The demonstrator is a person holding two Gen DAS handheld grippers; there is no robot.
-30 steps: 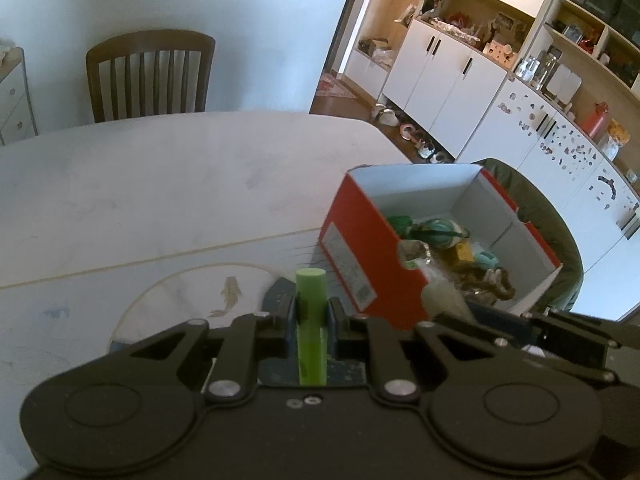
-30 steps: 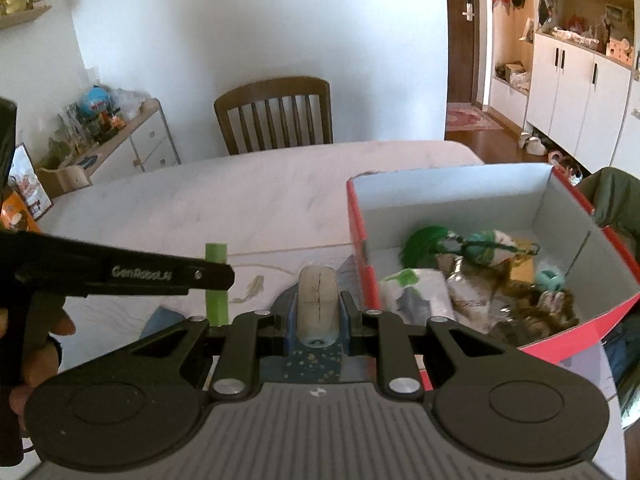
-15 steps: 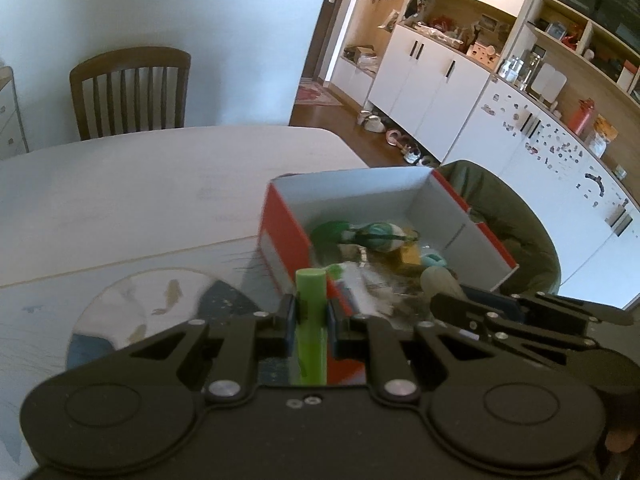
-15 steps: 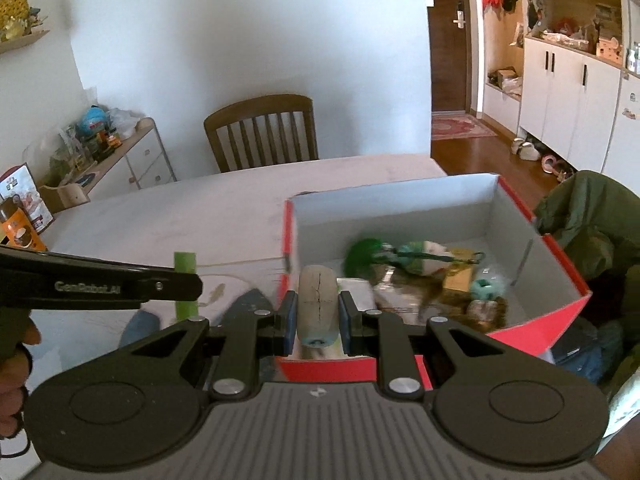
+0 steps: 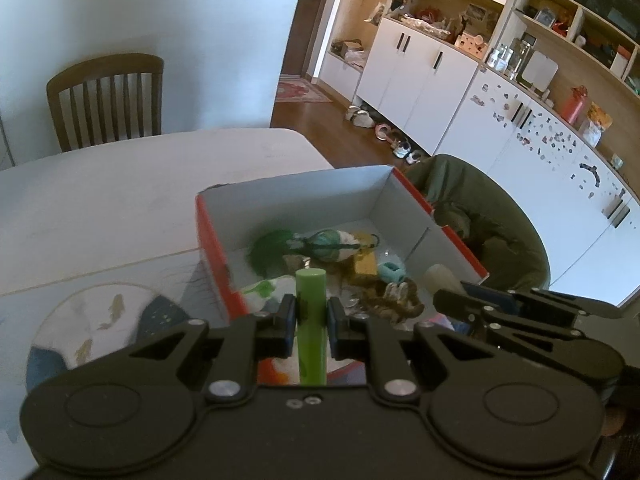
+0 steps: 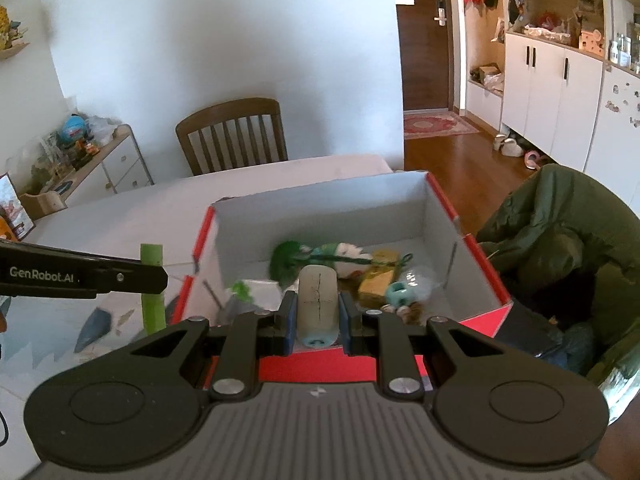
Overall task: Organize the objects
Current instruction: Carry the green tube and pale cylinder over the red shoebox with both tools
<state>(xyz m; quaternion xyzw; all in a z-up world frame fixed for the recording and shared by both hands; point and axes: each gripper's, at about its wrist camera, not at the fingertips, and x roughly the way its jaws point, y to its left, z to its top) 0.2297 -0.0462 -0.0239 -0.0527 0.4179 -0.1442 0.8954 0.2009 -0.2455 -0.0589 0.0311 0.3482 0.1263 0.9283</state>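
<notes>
Box (image 5: 304, 200) nearer, stick (image 5: 311, 320) (green) in hand-held gripper (image 5: 311, 322)

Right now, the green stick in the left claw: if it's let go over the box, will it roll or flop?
The green stick looks stiff: it stands straight above the left claw with no sag. Its round section suggests it would roll on a flat surface, though clutter in the red box would probably stop it. It seems light, being thin.

Both wrist views look forward and downward, close above the near rim of the red box (image 5: 212, 240) (image 6: 200, 240) on the worktop (image 5: 100, 196). Left view sits left of the box; right view nearly centred. Shared: box interior, chair (image 5: 106, 100) (image 6: 232, 134) beyond it.
</notes>
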